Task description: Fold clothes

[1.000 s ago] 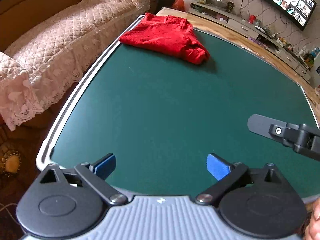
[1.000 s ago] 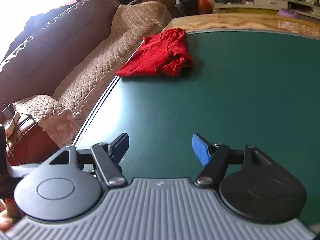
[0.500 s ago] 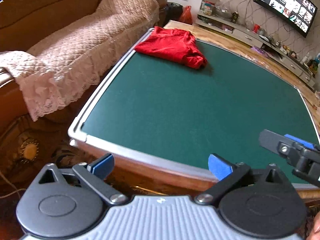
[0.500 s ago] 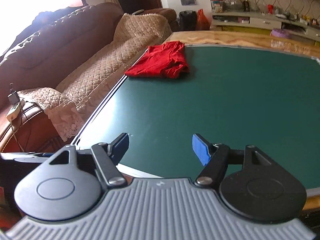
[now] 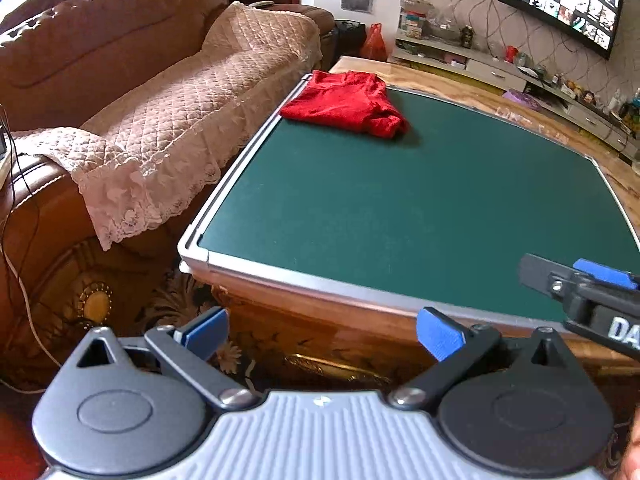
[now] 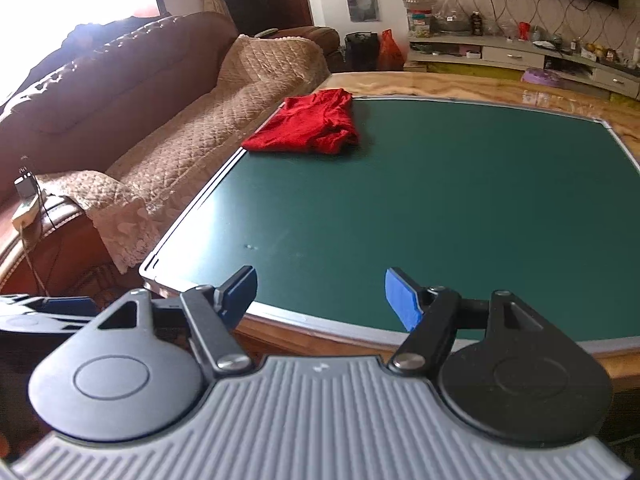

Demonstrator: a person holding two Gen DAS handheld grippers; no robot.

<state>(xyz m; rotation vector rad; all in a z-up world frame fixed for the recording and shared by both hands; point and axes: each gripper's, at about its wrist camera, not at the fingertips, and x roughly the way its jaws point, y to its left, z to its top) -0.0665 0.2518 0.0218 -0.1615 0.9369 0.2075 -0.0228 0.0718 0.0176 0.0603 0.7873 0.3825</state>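
1. My left gripper [image 5: 322, 332] and right gripper [image 6: 320, 294] both gape wide, empty, at the table's [image 5: 400, 208] near edge.
2. Red garment [image 5: 344, 102] lies bundled at the far left corner, apparently folded; next likely fetching another.
3. Since a second ago, I've backed both off the table.

I see a solid red garment [image 5: 344, 104] at the far left corner of the dark green tabletop [image 5: 400, 208], which has a silver rim and a glossy amber wood border. My left gripper [image 5: 322, 334] and right gripper [image 6: 320, 294] are black with blue pads. The sofa [image 5: 80, 56] is brown, its cover [image 5: 192, 128] beige, diamond-quilted, edged in pale lace.
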